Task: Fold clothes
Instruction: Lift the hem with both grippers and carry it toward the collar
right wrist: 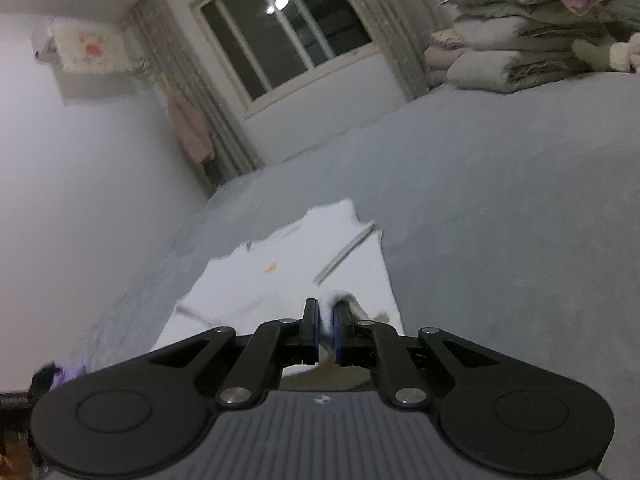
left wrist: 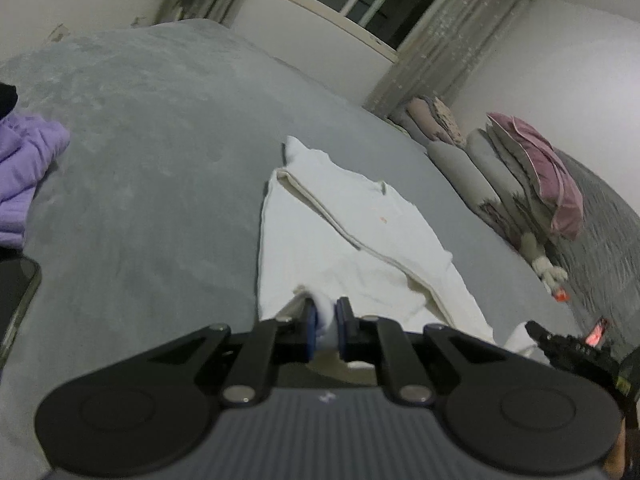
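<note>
Two black handheld grippers work one white garment [left wrist: 360, 232] on a grey bedspread [left wrist: 152, 152]; the left gripper [left wrist: 325, 326] has its blue pads pinched tight on a bunched fold at the garment's near edge, and the right gripper [right wrist: 326, 326] is likewise clamped on a roll of the same white cloth. The rest of the garment lies spread flat ahead of both tools, one cream-edged band running across it and one small orange mark [left wrist: 383, 220] on the fabric, too blurred to read as lettering. Each gripper body carries a small pale emblem, not legible. At the left edge of the left wrist view sit one crumpled lilac garment [left wrist: 28, 168] and one dark phone [left wrist: 16, 296], both resting on the bedspread well apart from the white cloth. Farther off, one stack of folded grey and pink bedding [right wrist: 532, 36] stands near the wall, one pale soft toy [left wrist: 546, 264] just beside it. Beyond, one dark window [right wrist: 288, 36] flanked by two pale curtains; one pink cloth [right wrist: 192, 128] hangs beside the left curtain.
</note>
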